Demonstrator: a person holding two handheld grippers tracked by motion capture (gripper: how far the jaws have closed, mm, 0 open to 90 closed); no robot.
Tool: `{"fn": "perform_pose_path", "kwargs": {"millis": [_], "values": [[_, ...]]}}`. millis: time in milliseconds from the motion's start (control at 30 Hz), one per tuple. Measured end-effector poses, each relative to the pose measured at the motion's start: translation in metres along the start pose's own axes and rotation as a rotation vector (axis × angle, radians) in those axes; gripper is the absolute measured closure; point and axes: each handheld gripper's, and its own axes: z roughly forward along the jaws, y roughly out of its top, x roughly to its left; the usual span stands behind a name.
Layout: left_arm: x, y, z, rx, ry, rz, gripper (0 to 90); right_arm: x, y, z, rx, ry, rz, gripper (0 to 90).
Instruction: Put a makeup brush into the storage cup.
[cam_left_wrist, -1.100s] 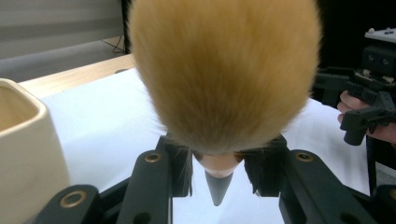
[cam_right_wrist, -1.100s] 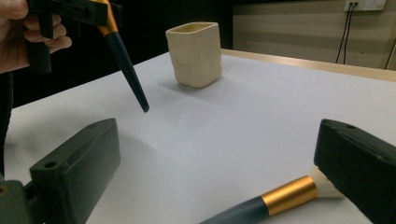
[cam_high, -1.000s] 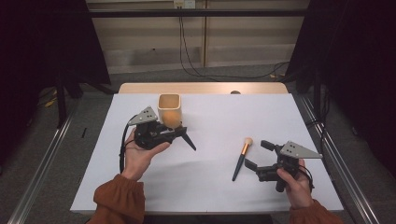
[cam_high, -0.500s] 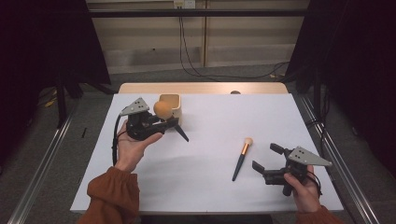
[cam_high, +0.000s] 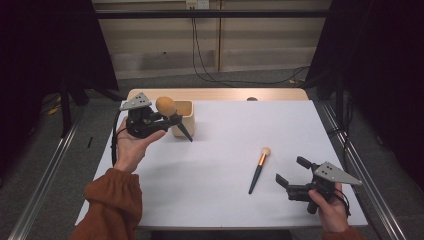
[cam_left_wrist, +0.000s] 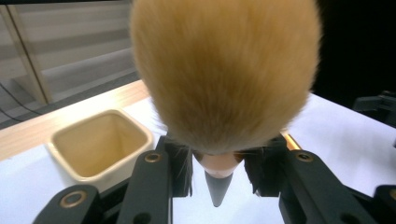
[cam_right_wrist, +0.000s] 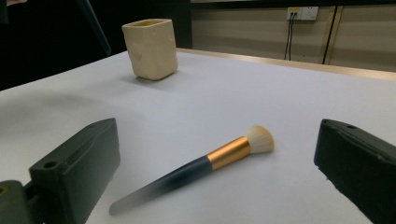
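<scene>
Two makeup brushes are seen; one light, fluffy-headed powder brush (cam_high: 166, 106) is clamped at its stiff ferrule by the left gripper (cam_high: 172, 120); the right gripper (cam_high: 291, 172) is held open near a small foundation brush (cam_high: 259, 169).

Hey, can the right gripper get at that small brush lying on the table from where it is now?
Probably yes: the right gripper is open, the small brush lies flat just ahead of its jaws, and nothing sits between them.

Your left tongs (cam_high: 172, 124) hold the big fluffy tan-bristled brush (cam_high: 166, 106) above the white tabletop (cam_high: 225, 125), just left of the cream square ceramic cup (cam_high: 184, 117). The small gold-banded dark-handled brush (cam_high: 259, 169) lies between cup and your right tongs (cam_high: 291, 172).
</scene>
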Motion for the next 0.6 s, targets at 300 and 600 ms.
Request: {"fn": "perform_pose_path", "kwargs": {"millis": [300,600], "values": [[0.016,0.019,-0.009,-0.014,0.047,-0.007,65.5,-0.003,-0.004,-0.005,-0.007,-0.018,-0.007,0.0],[0.027,0.037,-0.012,-0.049,0.086,0.006,65.5,-0.002,-0.004,-0.003,-0.005,-0.011,-0.006,0.0]]}}
